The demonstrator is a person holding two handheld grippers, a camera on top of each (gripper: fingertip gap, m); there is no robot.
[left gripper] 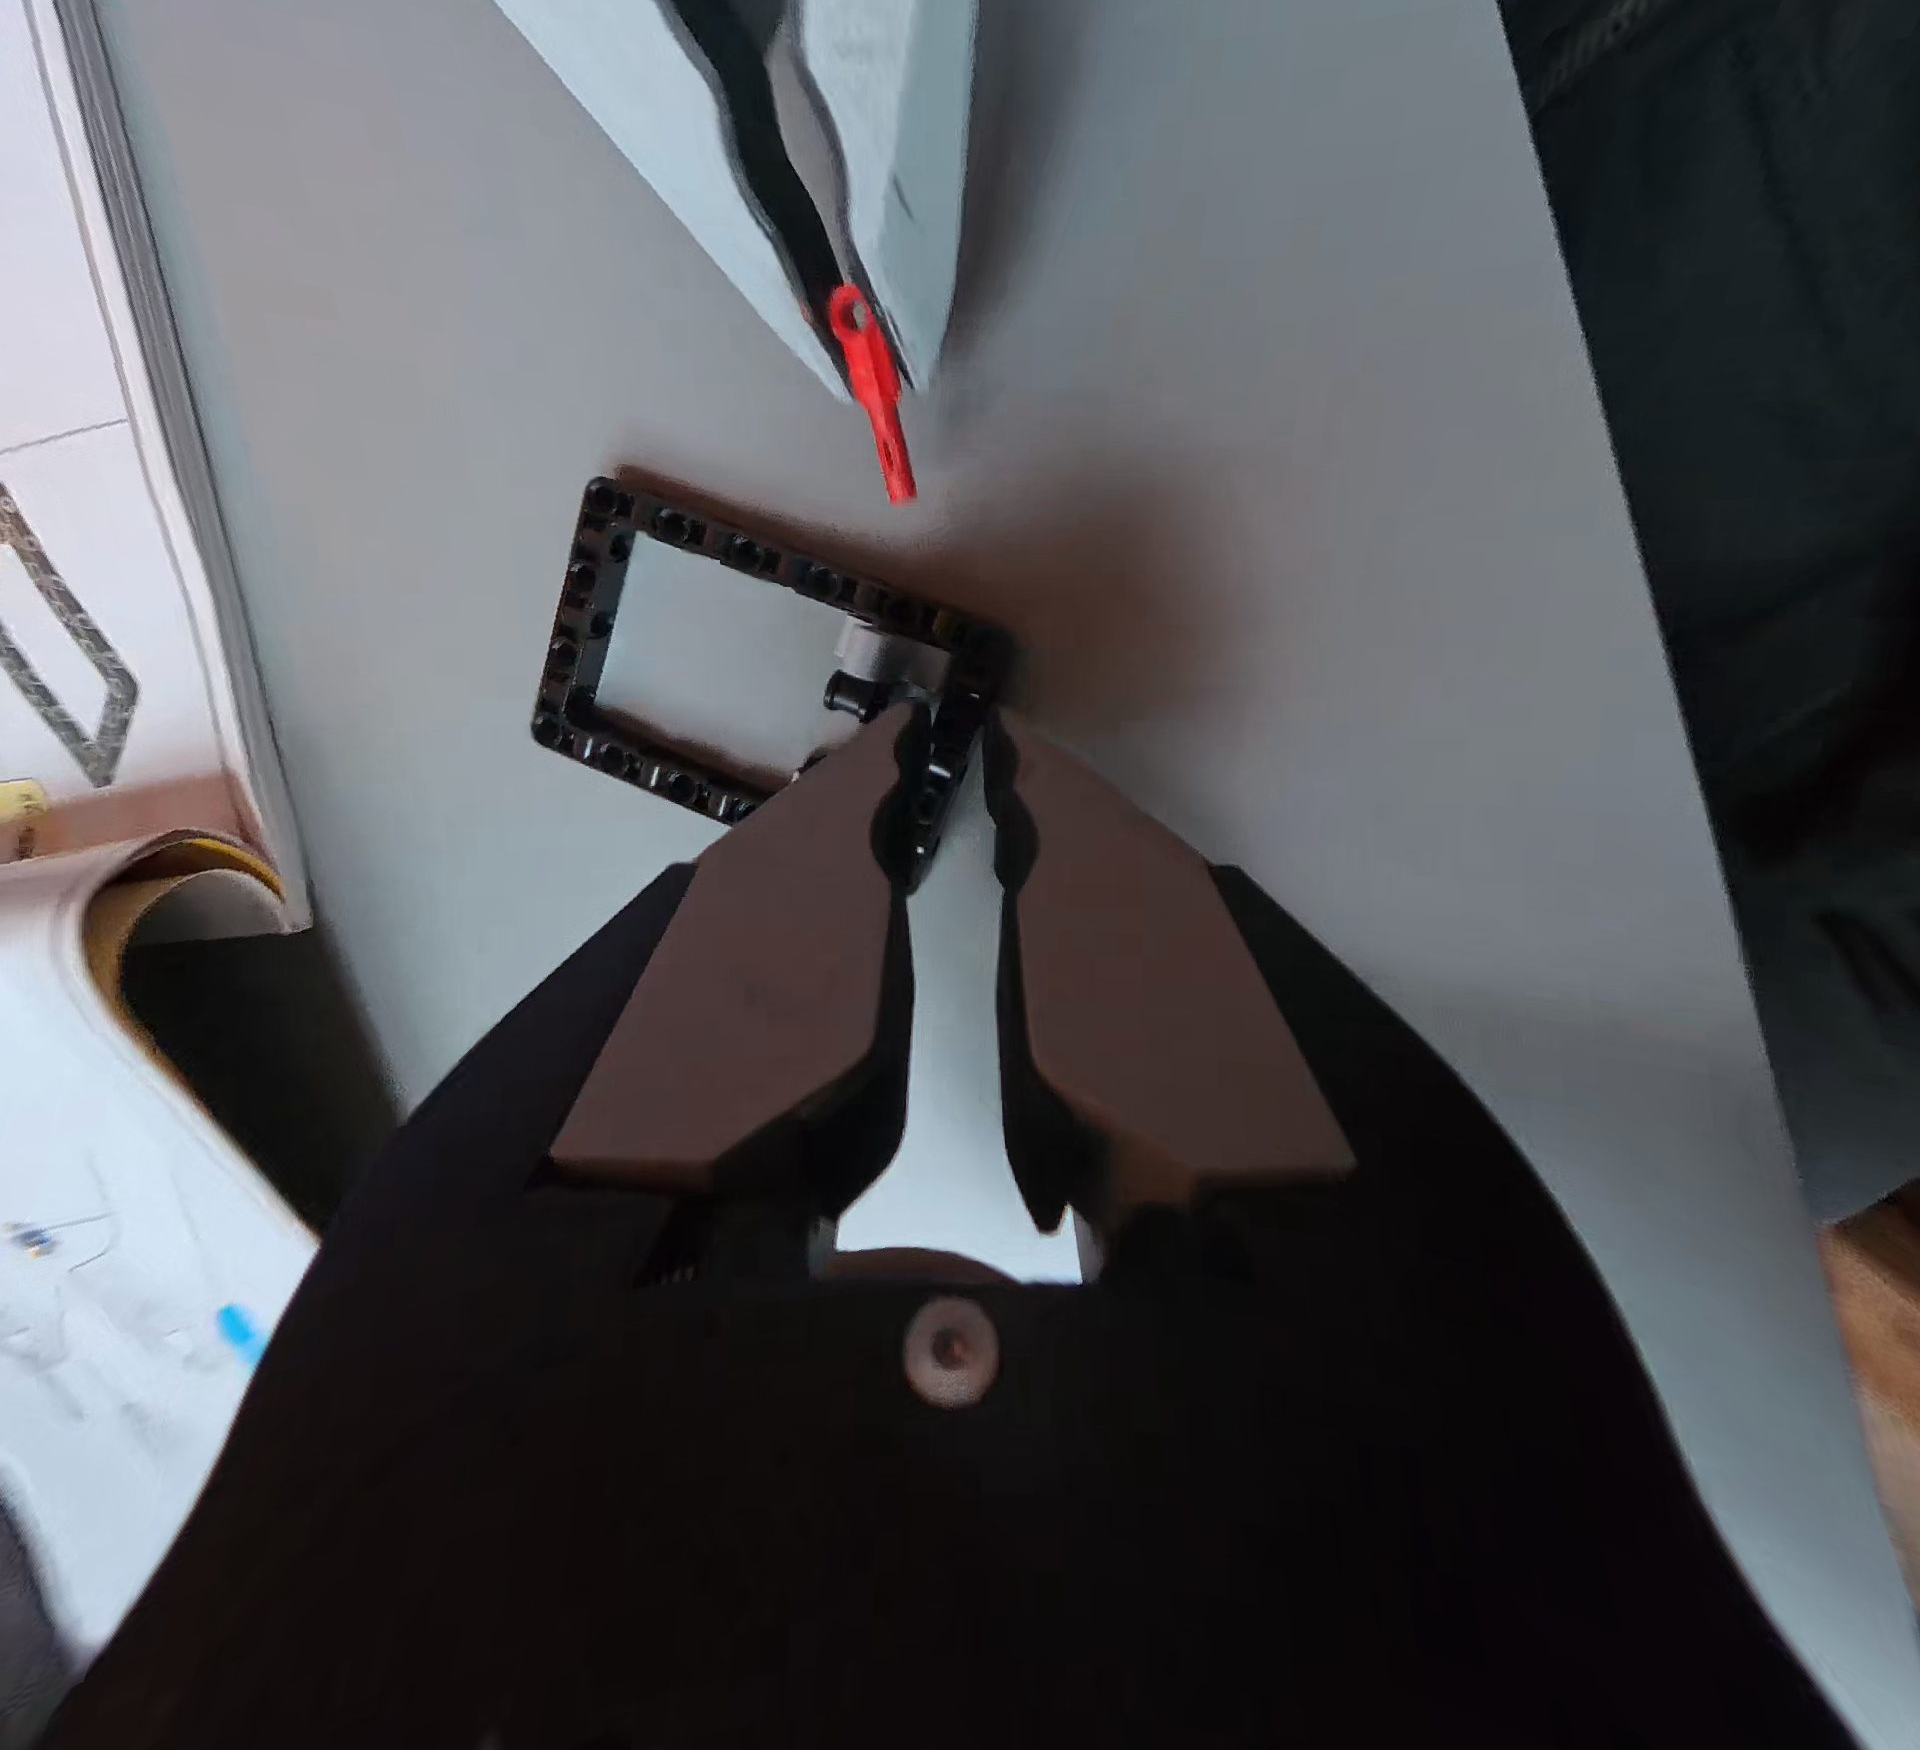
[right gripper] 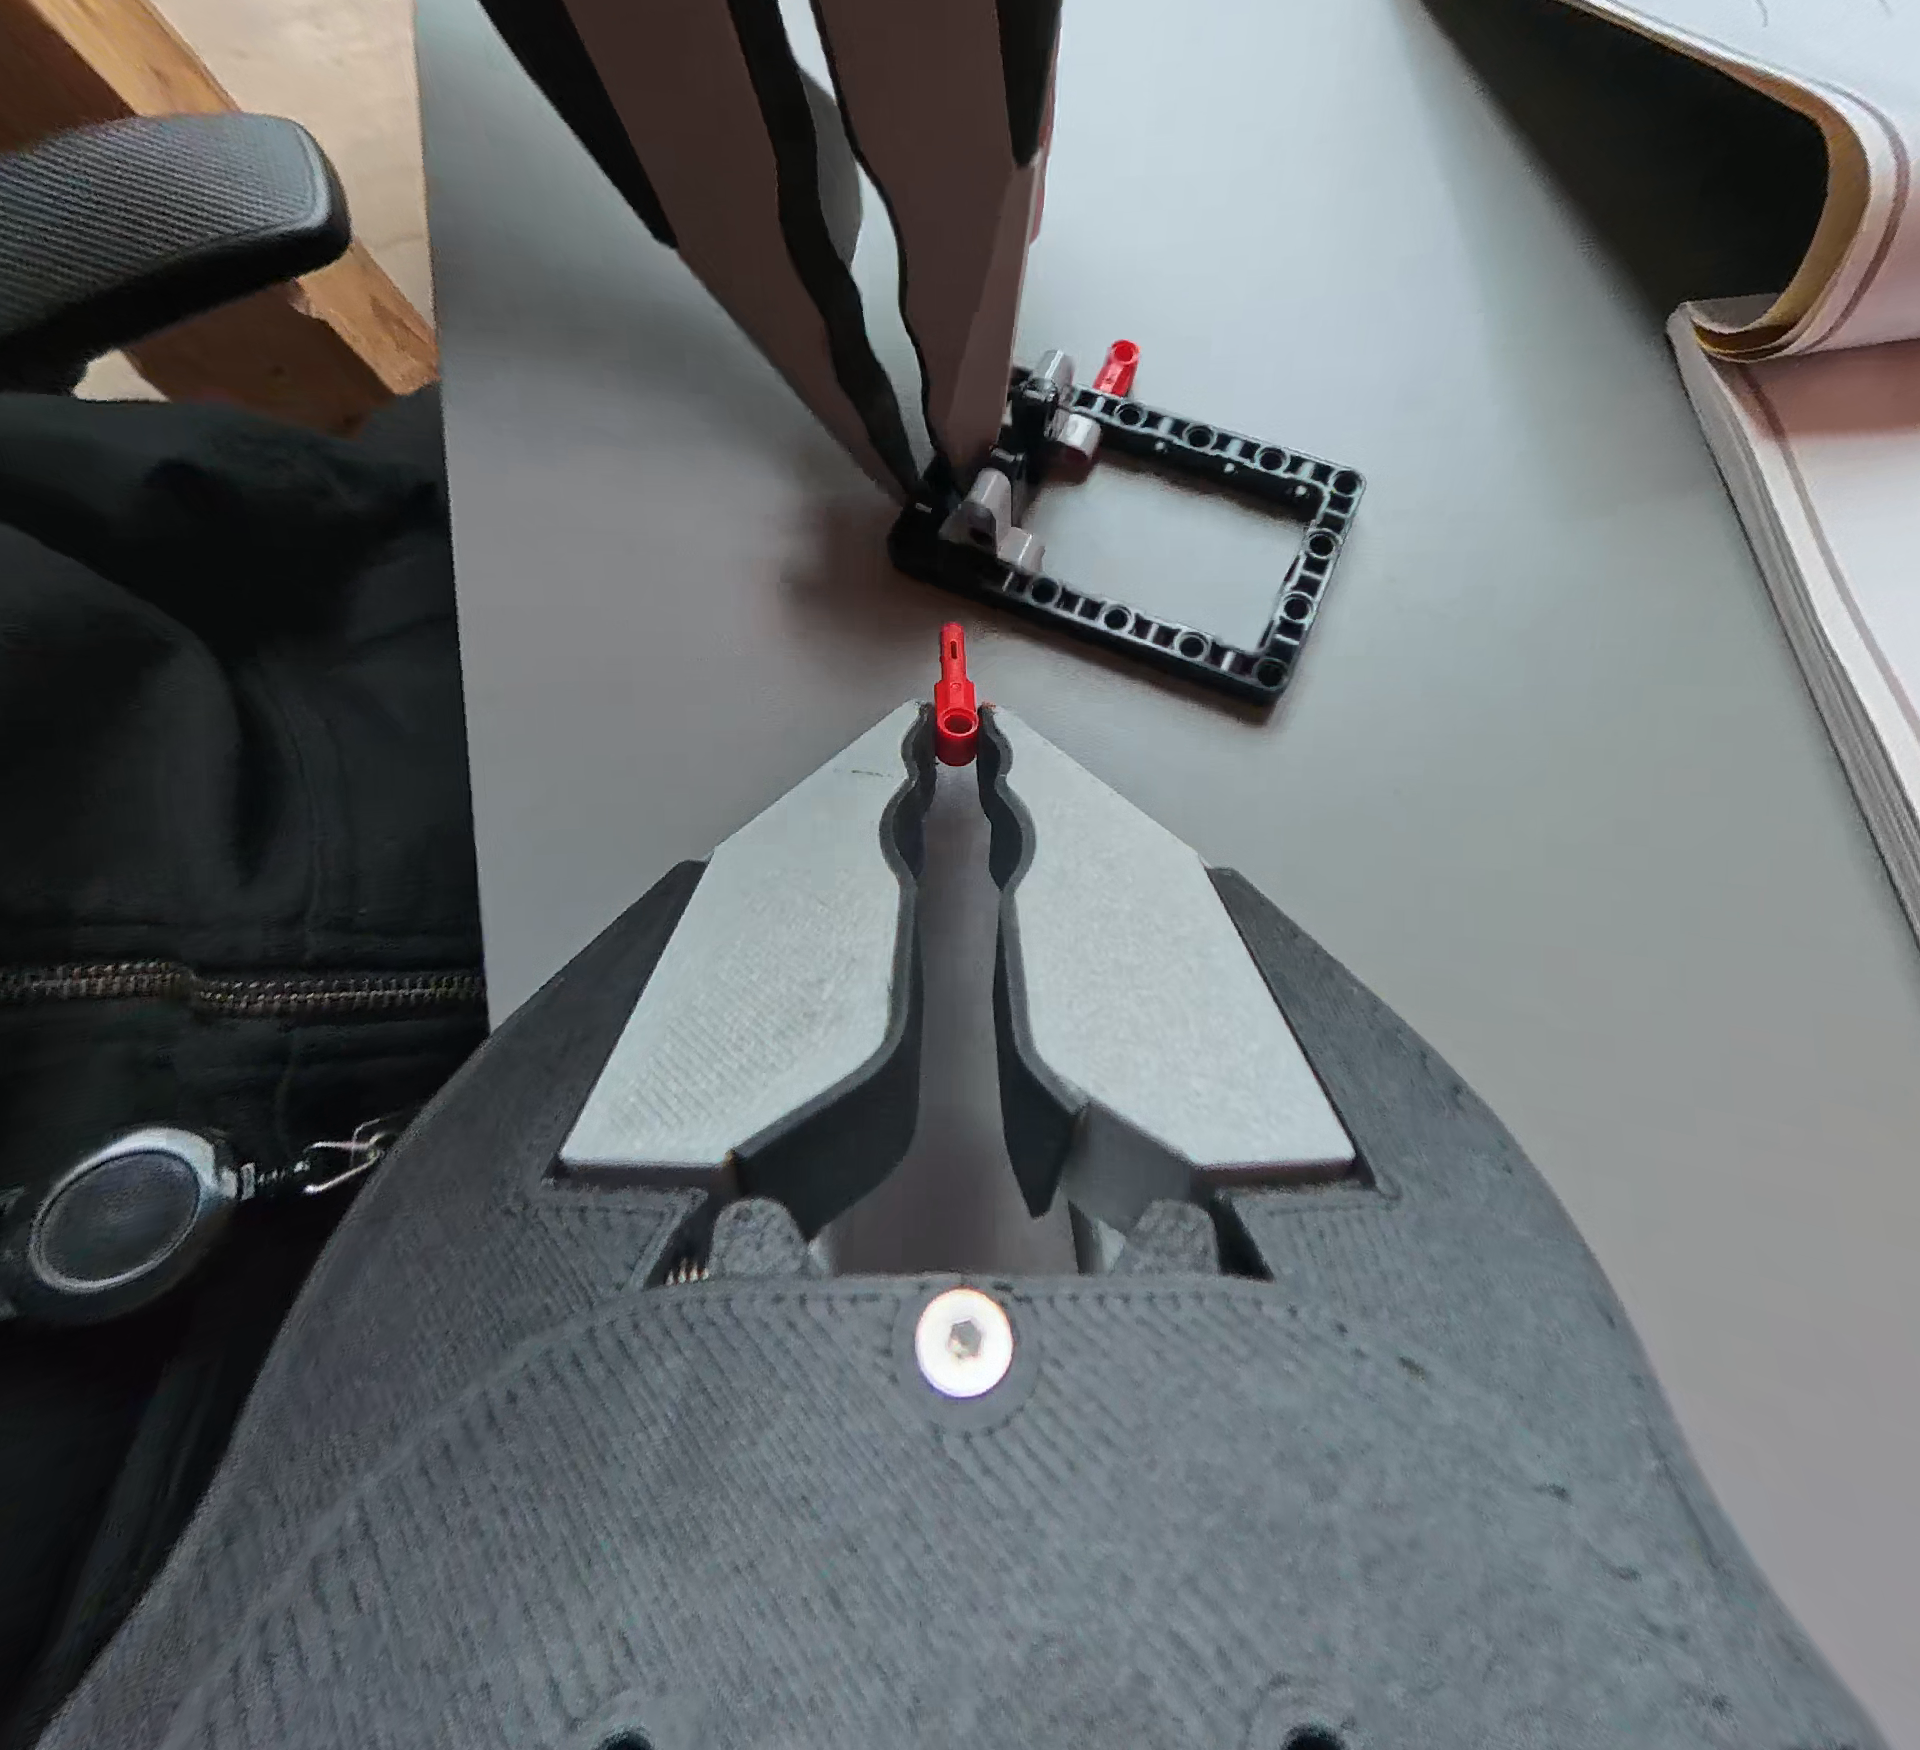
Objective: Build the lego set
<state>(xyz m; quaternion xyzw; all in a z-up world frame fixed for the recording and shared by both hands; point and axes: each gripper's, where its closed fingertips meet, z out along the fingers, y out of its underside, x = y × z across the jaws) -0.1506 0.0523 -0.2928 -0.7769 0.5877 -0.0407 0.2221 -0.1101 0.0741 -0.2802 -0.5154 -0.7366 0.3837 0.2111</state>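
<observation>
A red pin (right gripper: pixel 953 698) is pinched in the right gripper (right gripper: pixel 954 734) just beside the black frame (right gripper: pixel 1226 651), itself clamped by the left gripper (left gripper: pixel 951 744), and careful lining-up with a hole looks needed next.

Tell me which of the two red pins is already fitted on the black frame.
The red pin at the frame's far corner, beside the grey connector. It stands on the black frame; the other red pin is clamped in the right tool, off the frame.

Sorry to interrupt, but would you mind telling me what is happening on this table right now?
A person is building a Lego set with two handheld grippers. The left gripper pins one short end of the black rectangular frame to the grey table. The right gripper holds a small red pin just short of the frame, not yet inserted.
</observation>
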